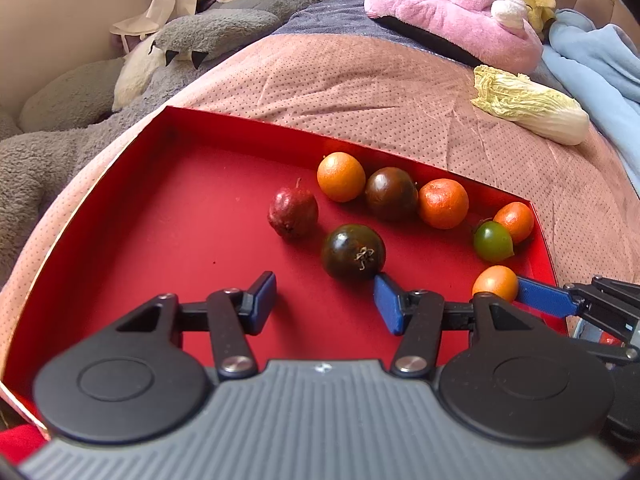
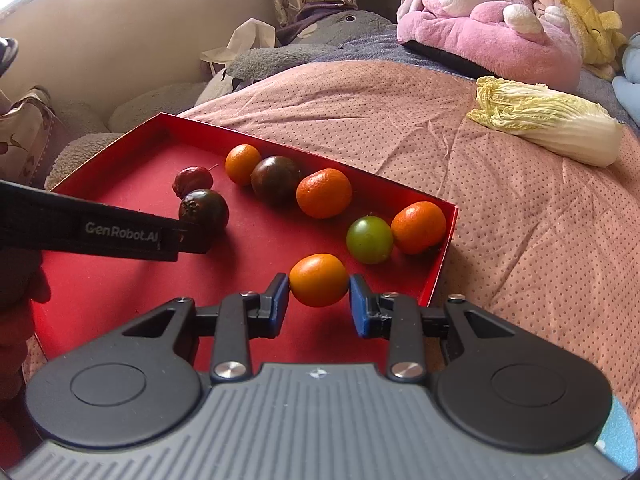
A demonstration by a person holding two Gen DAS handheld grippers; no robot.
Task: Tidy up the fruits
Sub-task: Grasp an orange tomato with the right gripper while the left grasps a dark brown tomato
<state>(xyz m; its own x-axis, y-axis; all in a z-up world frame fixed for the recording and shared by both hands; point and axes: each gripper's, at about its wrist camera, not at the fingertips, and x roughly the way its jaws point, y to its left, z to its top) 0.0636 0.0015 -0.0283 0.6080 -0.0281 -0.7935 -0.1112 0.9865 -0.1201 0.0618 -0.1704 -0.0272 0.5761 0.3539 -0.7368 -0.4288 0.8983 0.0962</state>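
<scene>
A red tray [image 1: 168, 216] [image 2: 132, 148] on the bed holds several fruits. My right gripper [image 2: 319, 302] is shut on an orange fruit [image 2: 319, 280] [image 1: 496, 283] just above the tray's near right corner. My left gripper [image 1: 325, 303] is open and empty over the tray floor. Its right finger touches a dark tomato [image 1: 353, 252] [image 2: 203, 210]. A dark red fruit [image 1: 293, 213] lies behind it. Along the far wall sit an orange [image 1: 341, 177], another dark tomato [image 1: 390, 193], an orange [image 1: 443, 204], a green tomato [image 1: 493, 241] [image 2: 369, 239] and an orange [image 1: 515, 222].
A napa cabbage [image 1: 532, 105] [image 2: 552, 124] lies on the pink quilt [image 1: 360, 80] to the right of the tray. Grey [image 1: 100, 92] and pink [image 1: 452, 12] plush toys line the back. A blue blanket [image 1: 600, 64] is at far right.
</scene>
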